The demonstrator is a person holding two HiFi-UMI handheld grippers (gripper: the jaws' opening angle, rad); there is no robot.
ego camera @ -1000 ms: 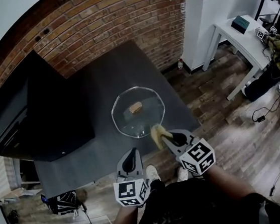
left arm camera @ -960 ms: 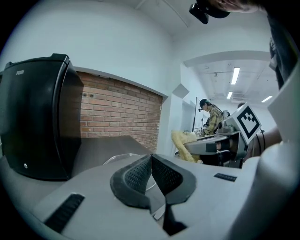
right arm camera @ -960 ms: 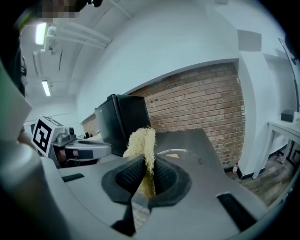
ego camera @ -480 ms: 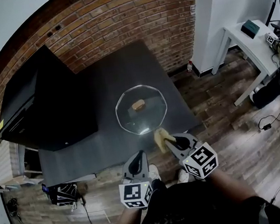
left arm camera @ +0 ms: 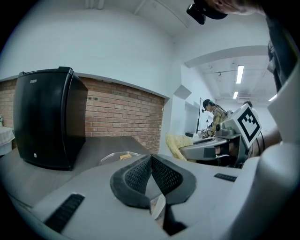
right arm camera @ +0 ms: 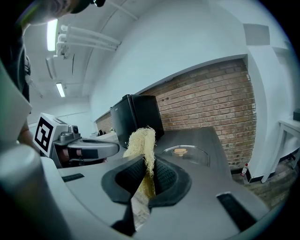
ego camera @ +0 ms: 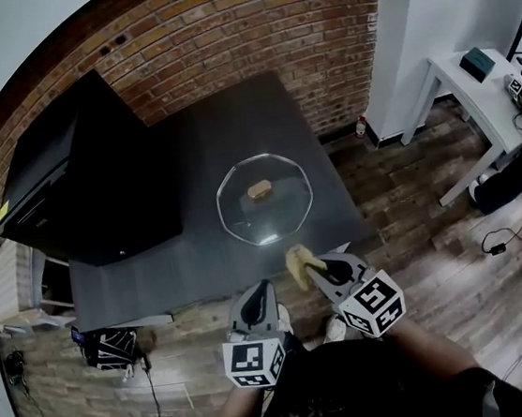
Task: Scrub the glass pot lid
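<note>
1. Glass pot lid point(ego camera: 266, 213), tan knob point(ego camera: 260, 190) up: lay flat on dark table point(ego camera: 222, 123), toward near edge.
2. Right gripper point(ego camera: 312, 266): clamped on yellow scrubber point(ego camera: 296, 263), just short of lid, not touching.
3. Left gripper point(ego camera: 263, 290): jaws pressed together, empty; hovered off table's near edge.
4. Black cabinet point(ego camera: 87, 177): stood on table, left of lid, apart.
5. White desk point(ego camera: 471, 73): stood far right.

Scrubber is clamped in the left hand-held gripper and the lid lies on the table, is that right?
No. The scrubber is clamped in the right hand-held gripper, as the right gripper view shows; the left hand-held gripper is shut on nothing. The lid does lie on the table.
</note>
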